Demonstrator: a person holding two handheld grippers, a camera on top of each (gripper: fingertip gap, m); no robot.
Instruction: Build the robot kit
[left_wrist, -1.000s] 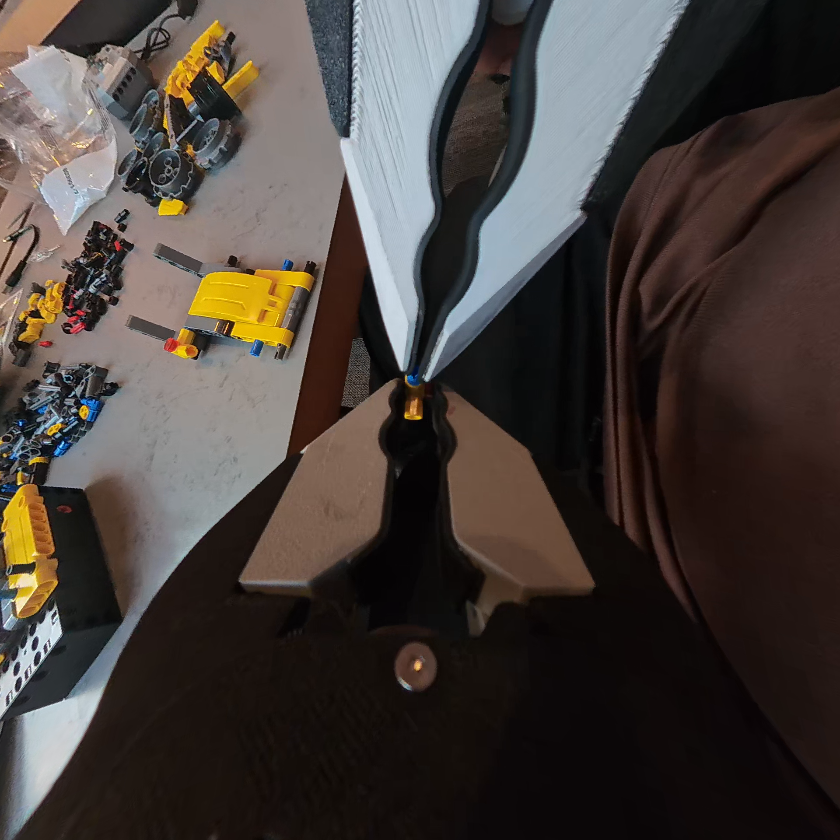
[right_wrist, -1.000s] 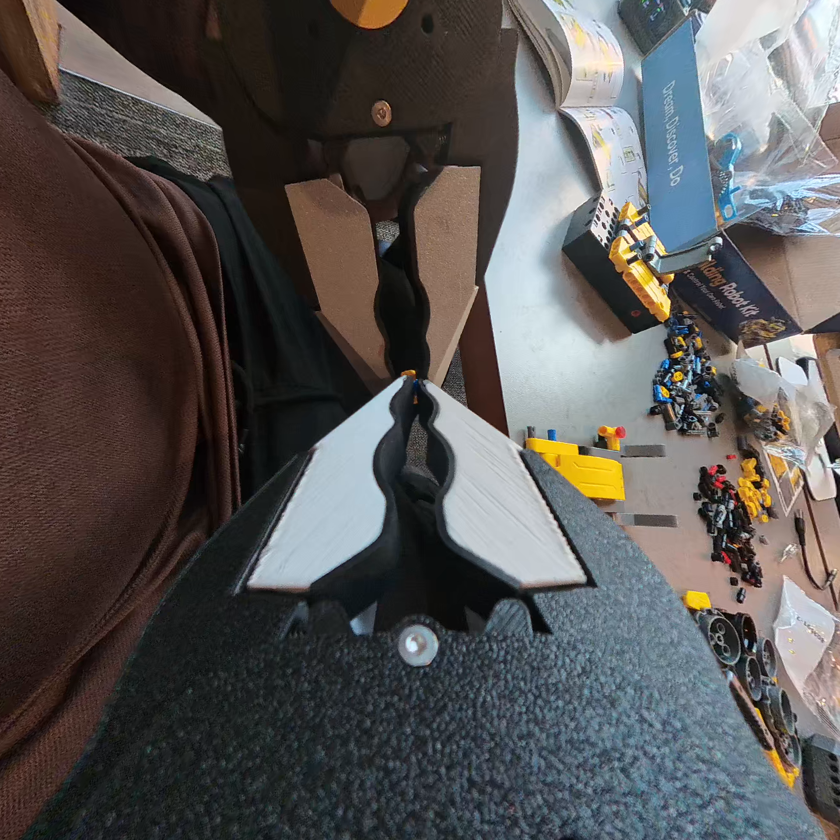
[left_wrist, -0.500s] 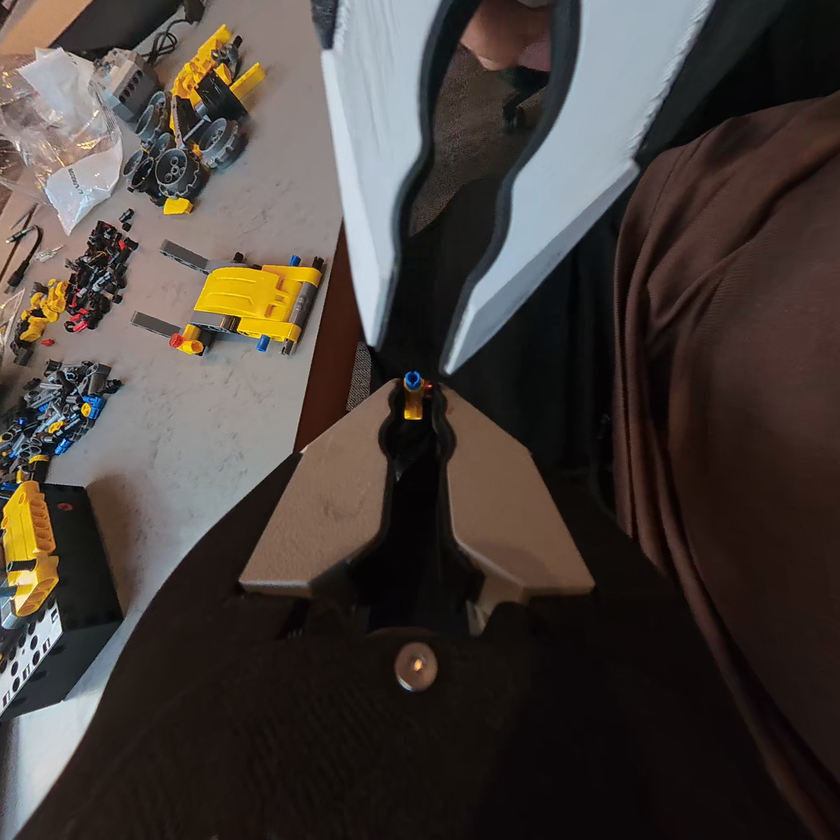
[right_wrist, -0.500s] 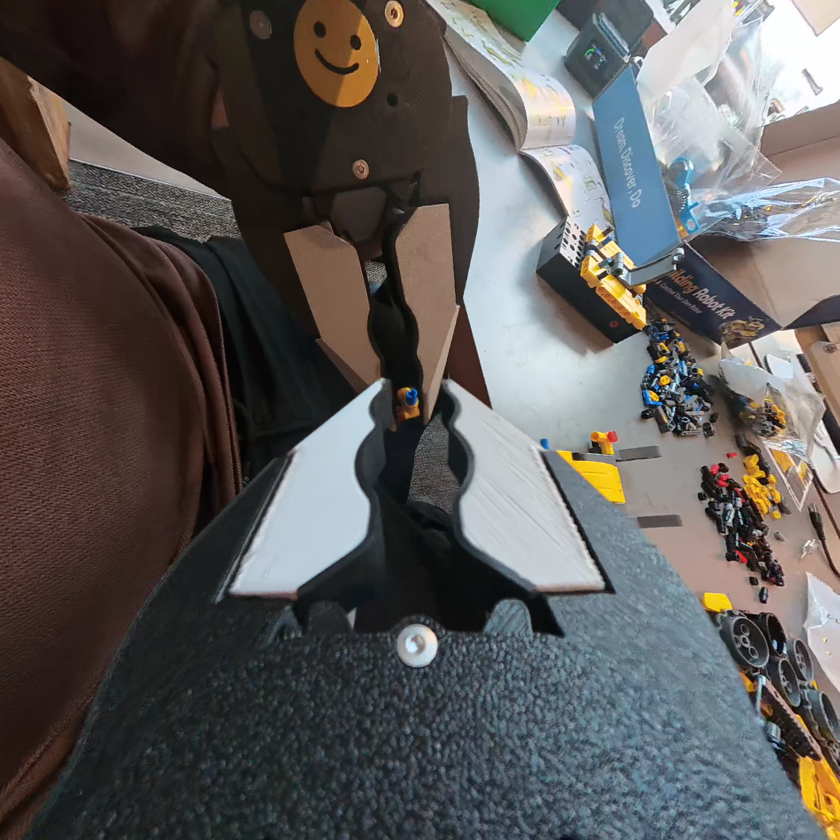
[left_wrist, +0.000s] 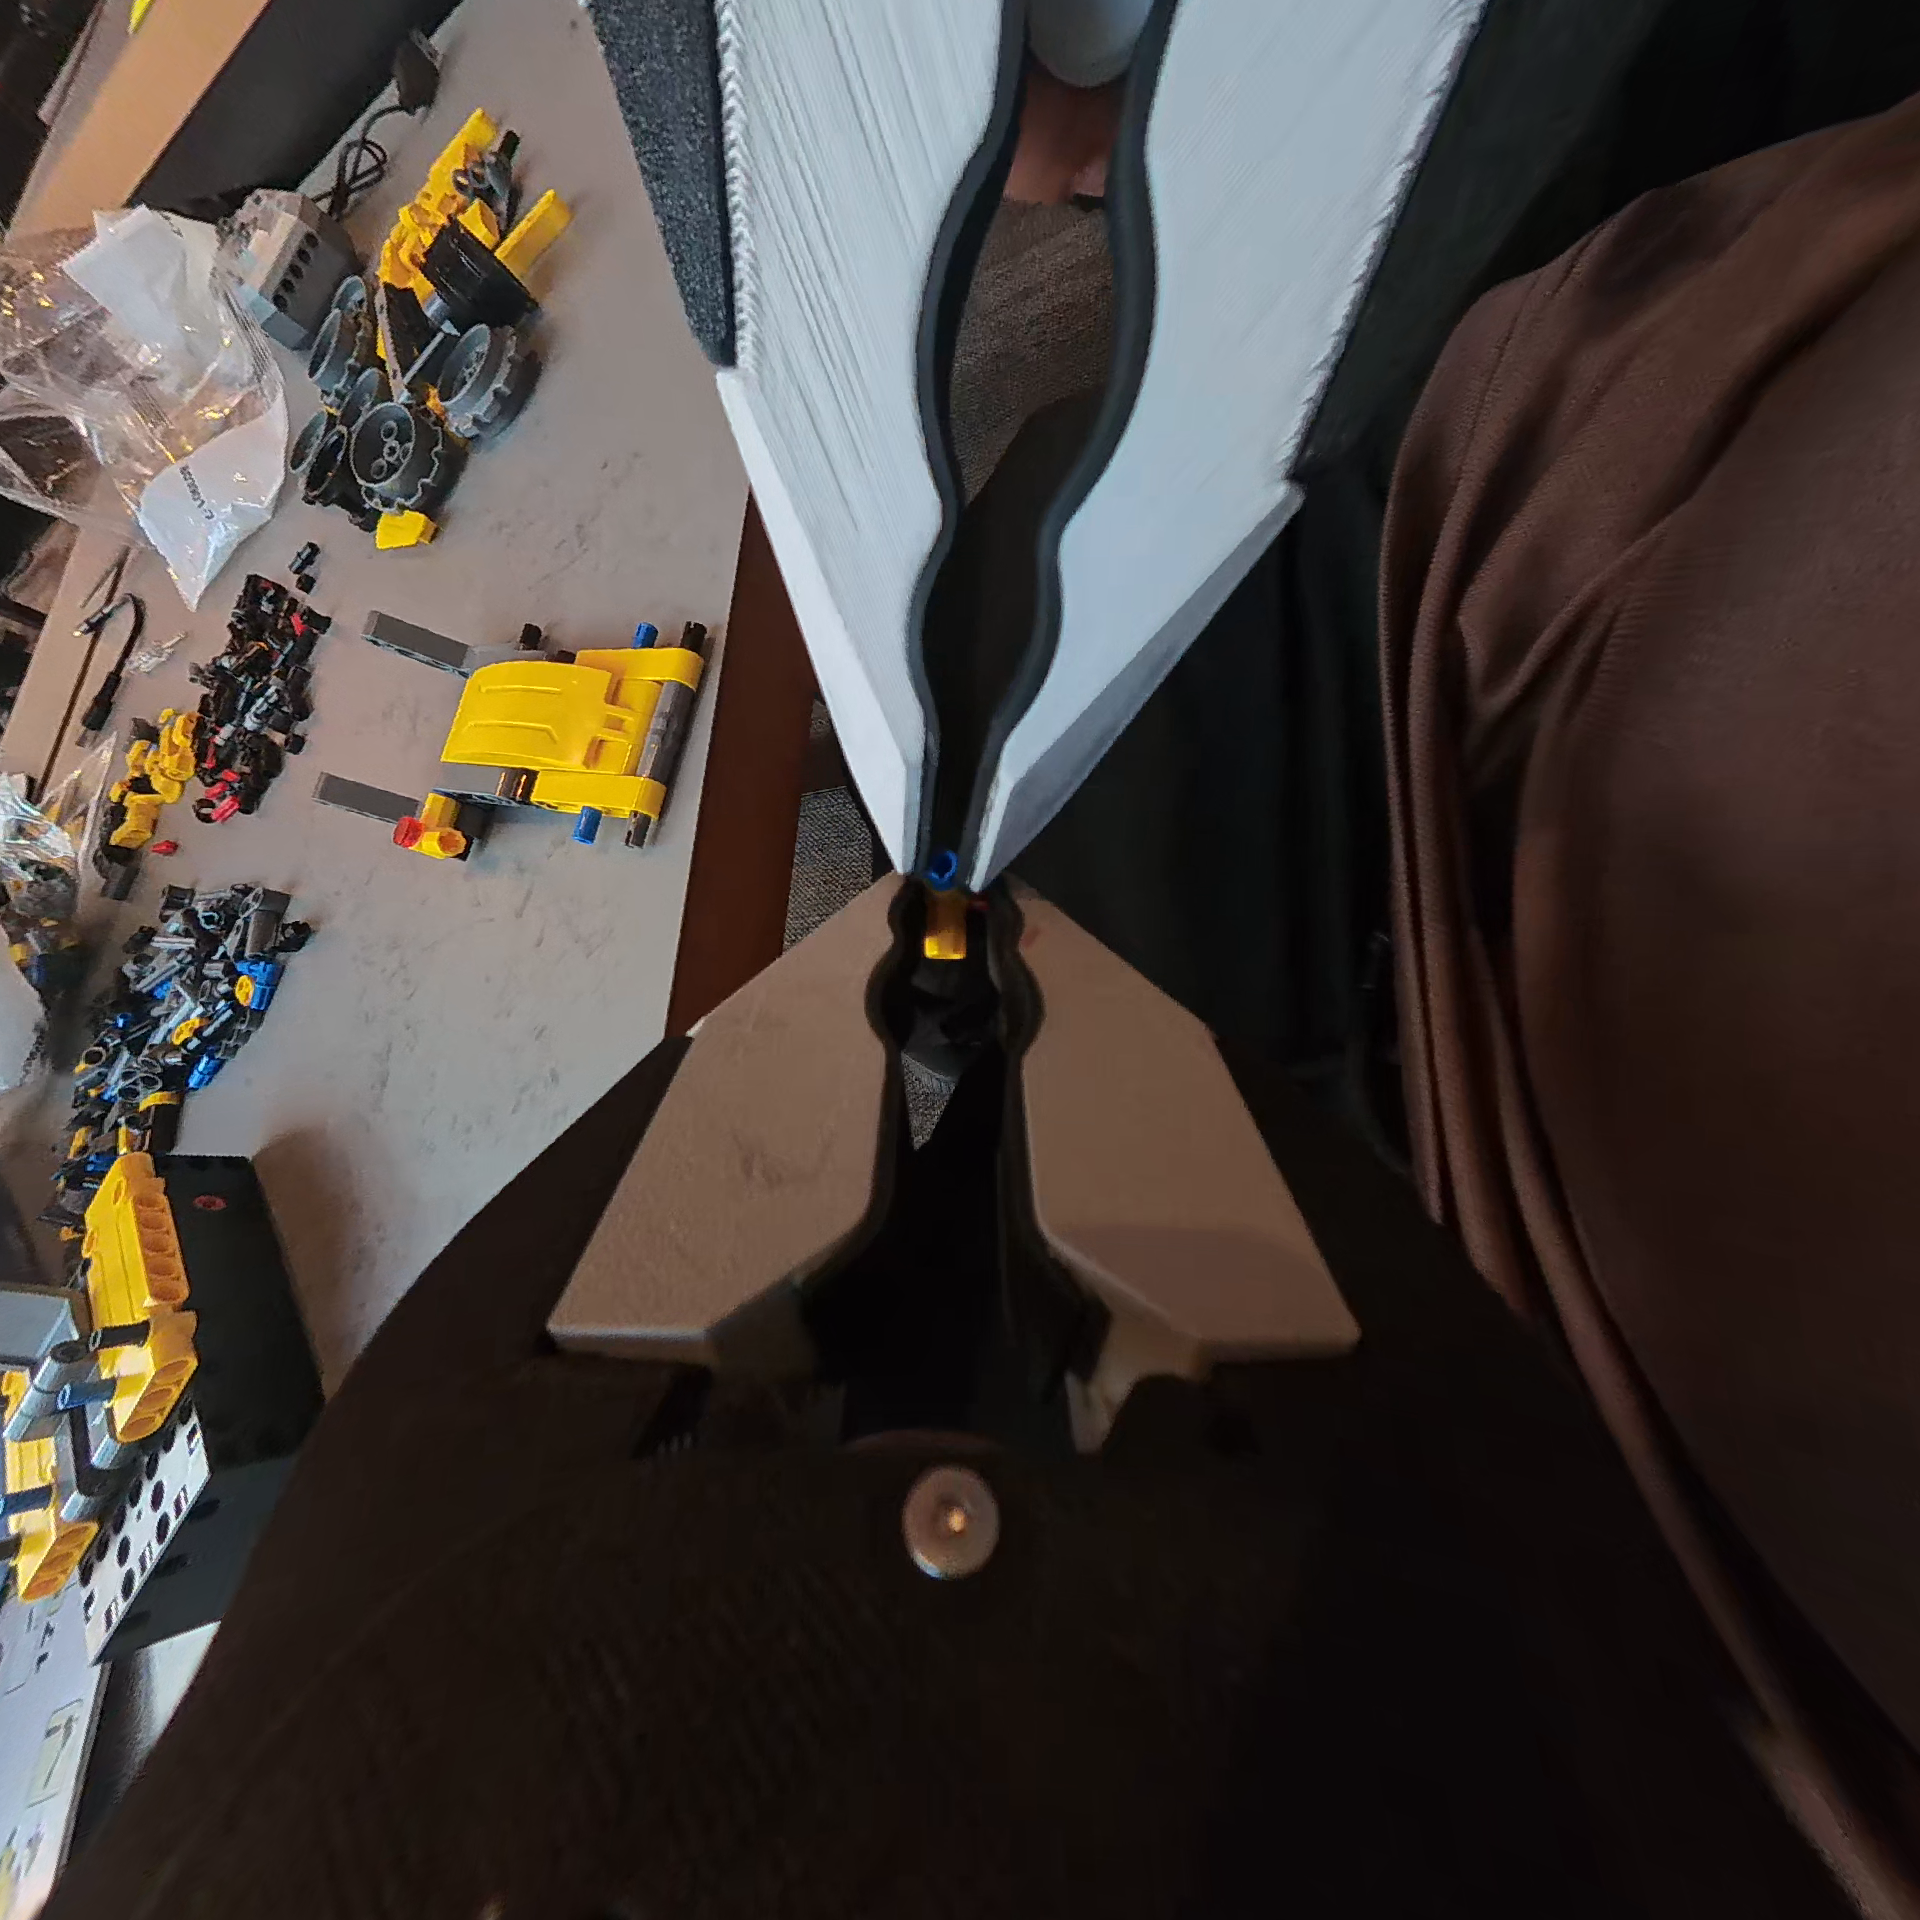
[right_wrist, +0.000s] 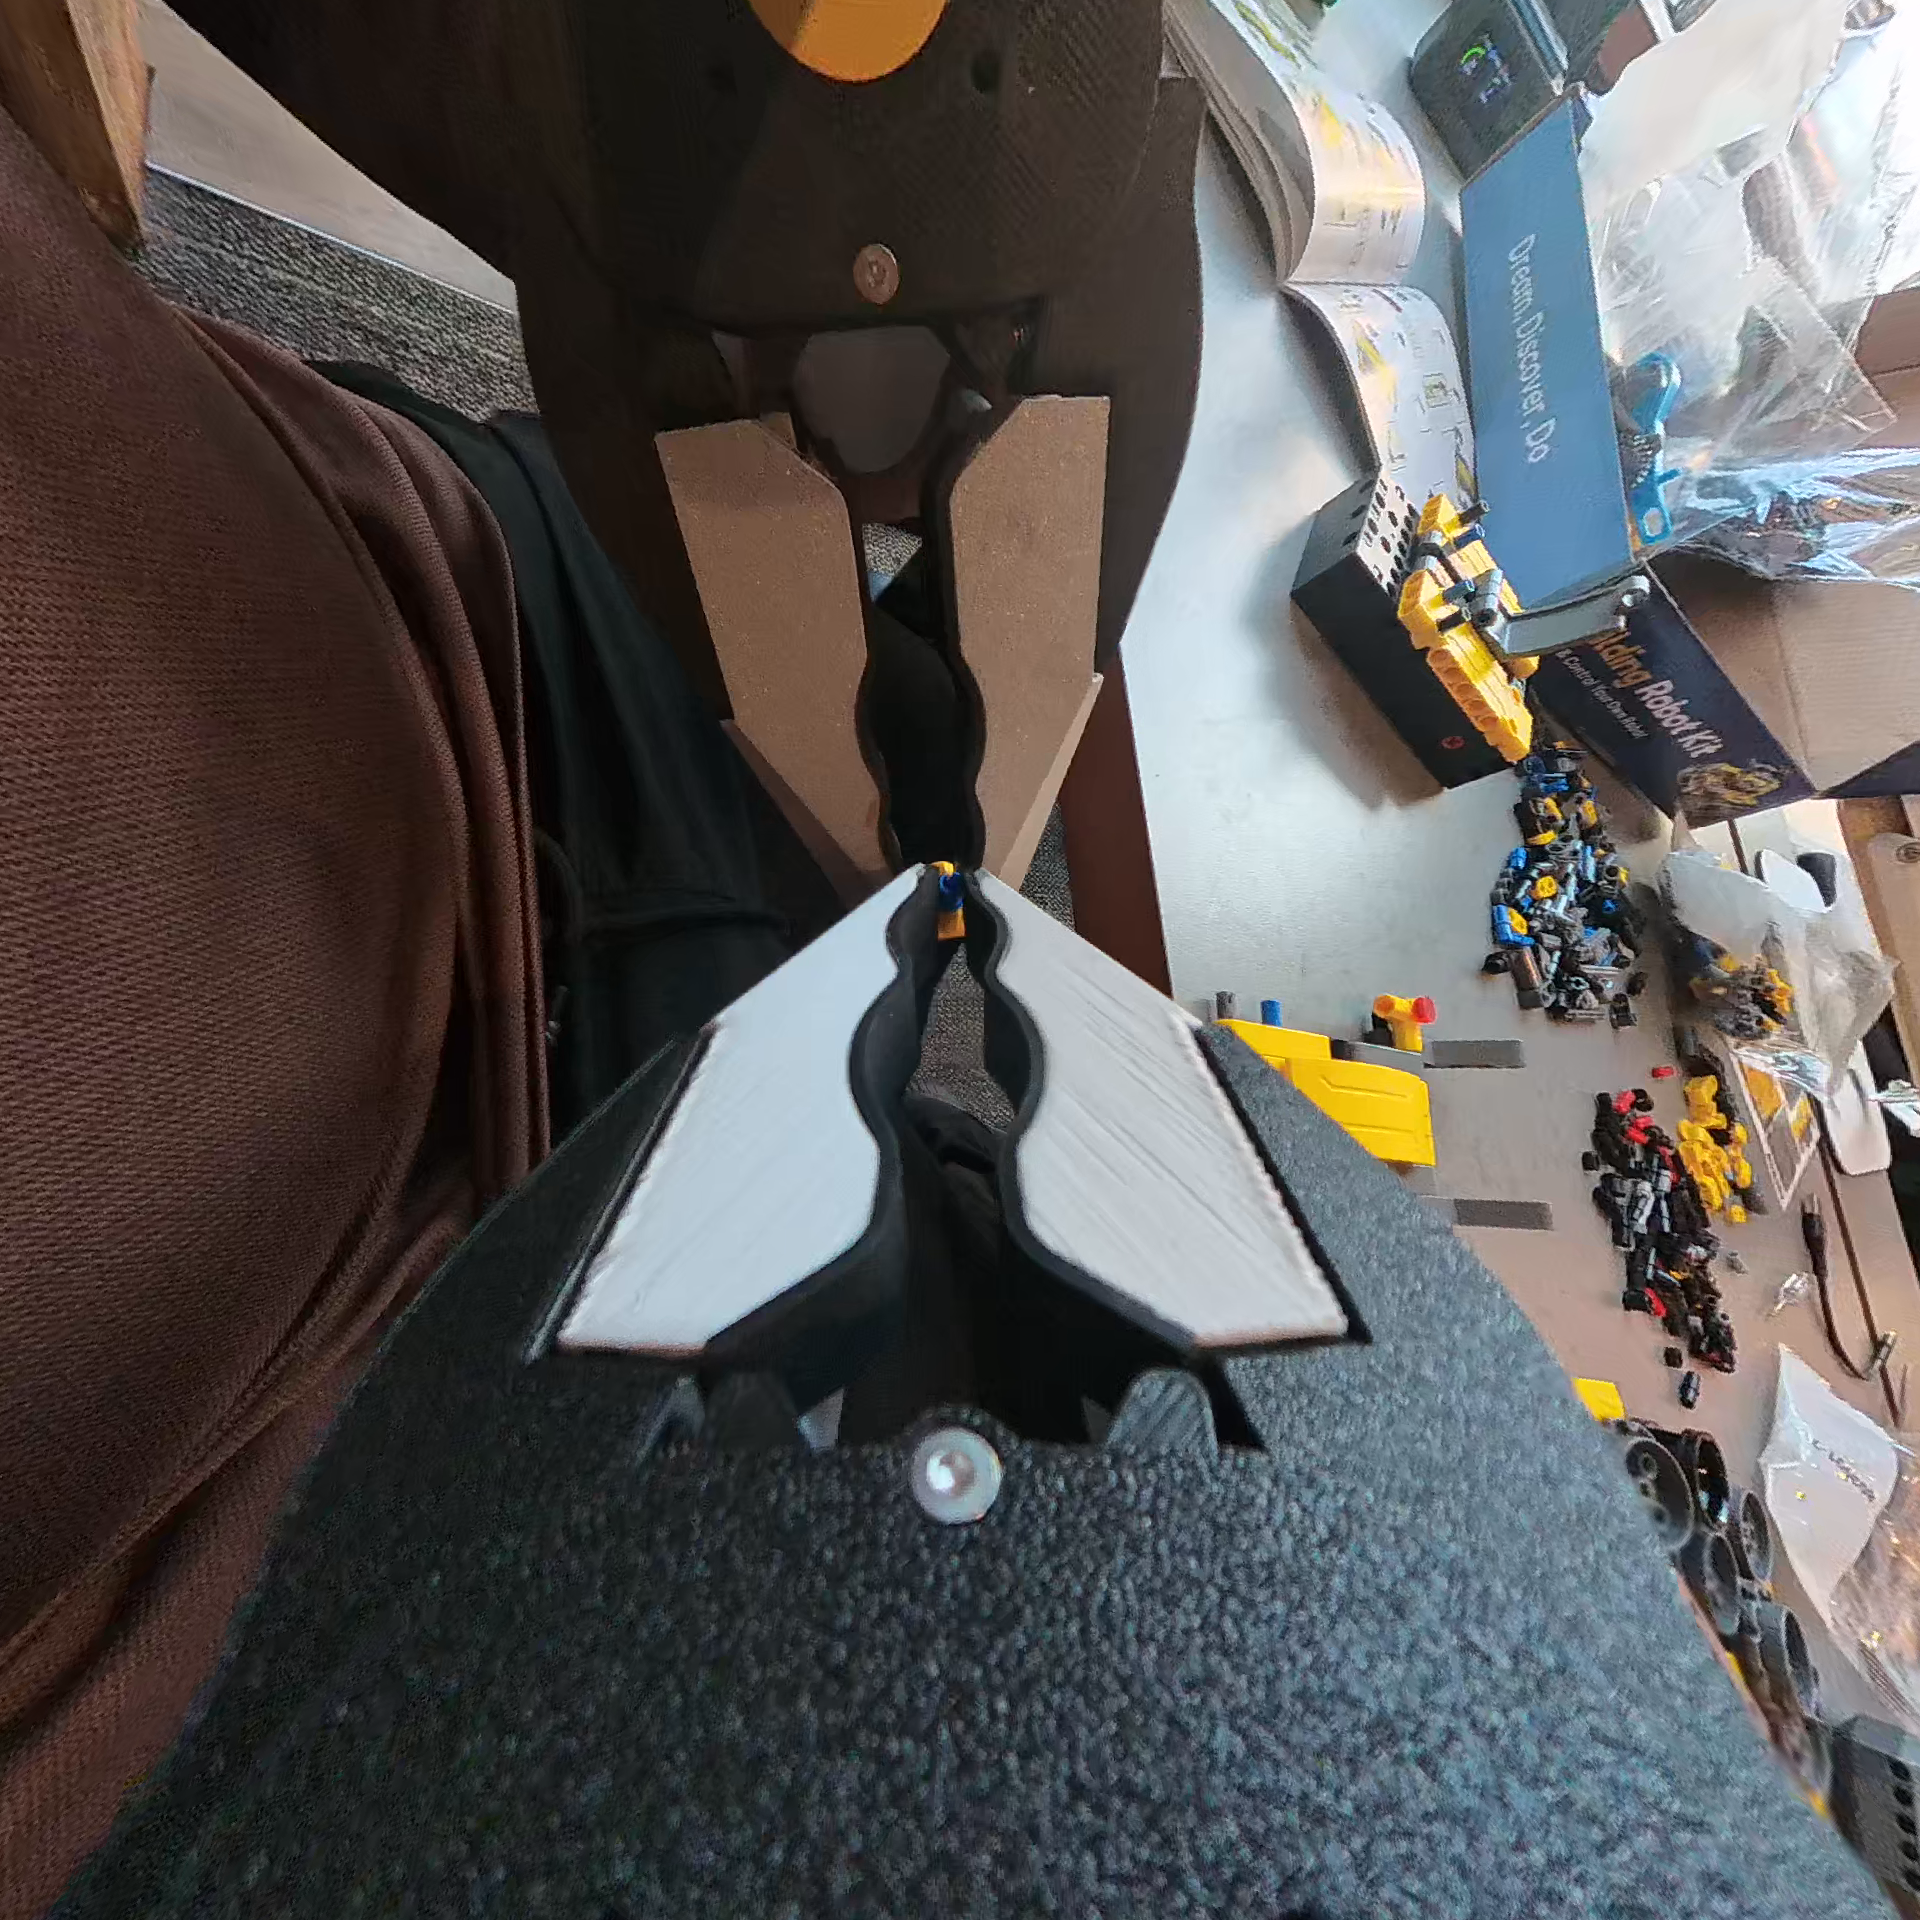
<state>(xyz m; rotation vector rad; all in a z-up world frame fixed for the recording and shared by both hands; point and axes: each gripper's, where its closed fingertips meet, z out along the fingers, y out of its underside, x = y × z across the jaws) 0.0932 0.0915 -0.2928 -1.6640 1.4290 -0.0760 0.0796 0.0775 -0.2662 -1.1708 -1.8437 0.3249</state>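
Left hand-held gripper (left_wrist: 948, 914) pinches yellow connector (left_wrist: 943, 927) | right hand-held gripper (right_wrist: 951, 883) nips its blue pin (right_wrist: 947, 885), tips meeting off the worktop (left_wrist: 499, 1018) edge, we judge for free alignment | left view shows yellow assembly (left_wrist: 566, 732) whole; right view adds booklet (right_wrist: 1351, 208).

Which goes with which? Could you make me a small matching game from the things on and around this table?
Things:
1. blue pin
2. yellow truck part
3. black box
4. open booklet

Places:
A. lying flat, alone on the table
B. pinched between gripper tips
C. carrying a yellow block on top
D. at the table's far end

Pairs: 1-B, 2-A, 3-C, 4-D
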